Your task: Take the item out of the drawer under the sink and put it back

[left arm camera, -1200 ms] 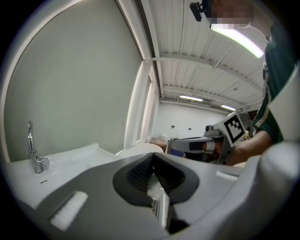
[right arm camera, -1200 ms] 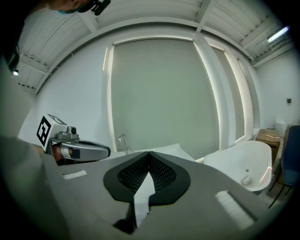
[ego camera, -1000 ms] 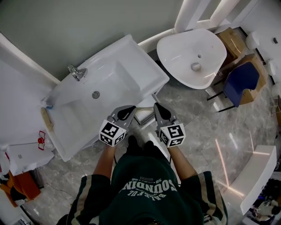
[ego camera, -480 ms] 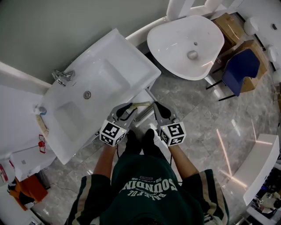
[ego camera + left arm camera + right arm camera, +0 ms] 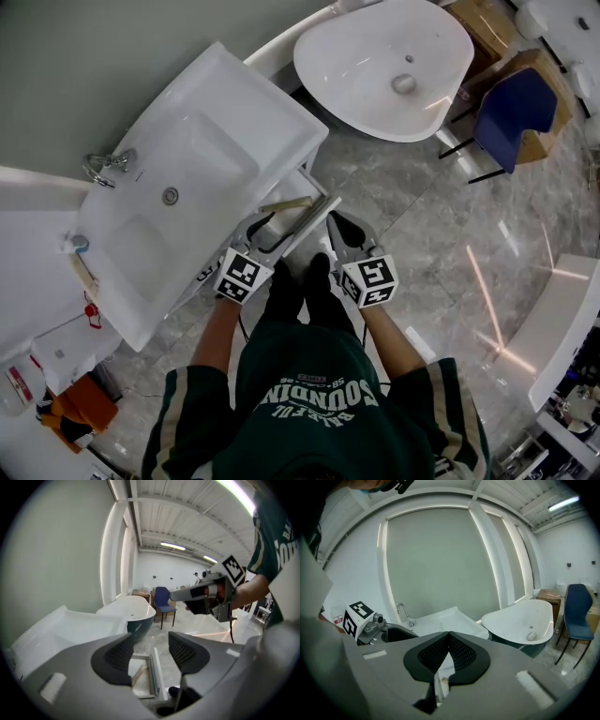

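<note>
The white drawer (image 5: 302,223) stands pulled out from under the white sink (image 5: 187,178). A tan flat item (image 5: 286,204) lies inside it, and the left gripper view shows this tan flat item (image 5: 138,674) down between the jaws, well below them. My left gripper (image 5: 265,228) hovers over the drawer's near left side. Its jaws are opening, the pads (image 5: 115,656) stand apart and nothing is between them. My right gripper (image 5: 337,228) hangs just right of the drawer front, its pads (image 5: 449,652) pressed together on nothing.
A white freestanding tub (image 5: 384,56) stands to the right of the sink, with a blue chair (image 5: 511,117) and cardboard boxes (image 5: 539,141) beyond it. The person's dark-socked feet (image 5: 300,286) rest on the grey marble floor by the drawer. A faucet (image 5: 105,164) sits at the sink's back.
The head view has swung, so the sink and tub sit further up and left. My left gripper's jaws have spread apart. Both grippers stay in front of the drawer.
</note>
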A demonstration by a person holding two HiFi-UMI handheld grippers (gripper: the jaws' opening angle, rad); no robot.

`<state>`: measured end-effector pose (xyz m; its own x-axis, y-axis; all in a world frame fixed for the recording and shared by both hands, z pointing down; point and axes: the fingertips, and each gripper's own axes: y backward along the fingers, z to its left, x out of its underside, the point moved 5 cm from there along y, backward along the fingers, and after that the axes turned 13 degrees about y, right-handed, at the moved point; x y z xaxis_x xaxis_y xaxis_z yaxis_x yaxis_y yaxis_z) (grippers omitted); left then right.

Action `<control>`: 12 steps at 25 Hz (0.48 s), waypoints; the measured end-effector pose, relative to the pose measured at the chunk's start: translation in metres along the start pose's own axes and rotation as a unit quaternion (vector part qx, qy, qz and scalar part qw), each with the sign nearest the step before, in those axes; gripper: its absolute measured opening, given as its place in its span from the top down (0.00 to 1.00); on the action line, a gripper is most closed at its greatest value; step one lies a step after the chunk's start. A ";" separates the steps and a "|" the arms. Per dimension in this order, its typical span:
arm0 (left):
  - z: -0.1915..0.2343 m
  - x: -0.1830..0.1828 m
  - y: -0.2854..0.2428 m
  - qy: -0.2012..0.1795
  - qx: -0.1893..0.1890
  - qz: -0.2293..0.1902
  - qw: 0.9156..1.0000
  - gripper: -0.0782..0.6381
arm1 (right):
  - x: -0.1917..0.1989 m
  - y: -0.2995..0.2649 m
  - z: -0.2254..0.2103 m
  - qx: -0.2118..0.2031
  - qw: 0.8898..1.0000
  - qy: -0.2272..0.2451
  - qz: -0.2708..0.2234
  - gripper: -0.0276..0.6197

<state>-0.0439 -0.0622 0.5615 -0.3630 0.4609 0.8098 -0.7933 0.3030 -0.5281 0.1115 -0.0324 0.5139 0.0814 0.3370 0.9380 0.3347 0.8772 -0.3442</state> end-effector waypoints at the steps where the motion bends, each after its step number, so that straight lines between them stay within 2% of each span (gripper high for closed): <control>1: 0.001 0.007 -0.006 -0.009 0.000 0.015 1.000 0.53 | 0.004 0.000 0.000 0.001 1.000 -0.002 0.003 0.95; 6: 0.008 0.038 -0.034 -0.019 0.015 0.069 0.997 0.53 | 0.023 -0.002 0.001 0.004 1.000 -0.006 0.019 0.95; 12: 0.023 0.065 -0.066 -0.011 0.007 0.100 0.995 0.53 | 0.037 -0.007 -0.003 0.003 1.000 -0.001 0.028 0.95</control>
<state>-0.0258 -0.0715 0.6546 -0.5247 0.4932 0.6938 -0.7105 0.1951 -0.6761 0.1147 -0.0268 0.5513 0.0986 0.3861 0.9172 0.3244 0.8588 -0.3964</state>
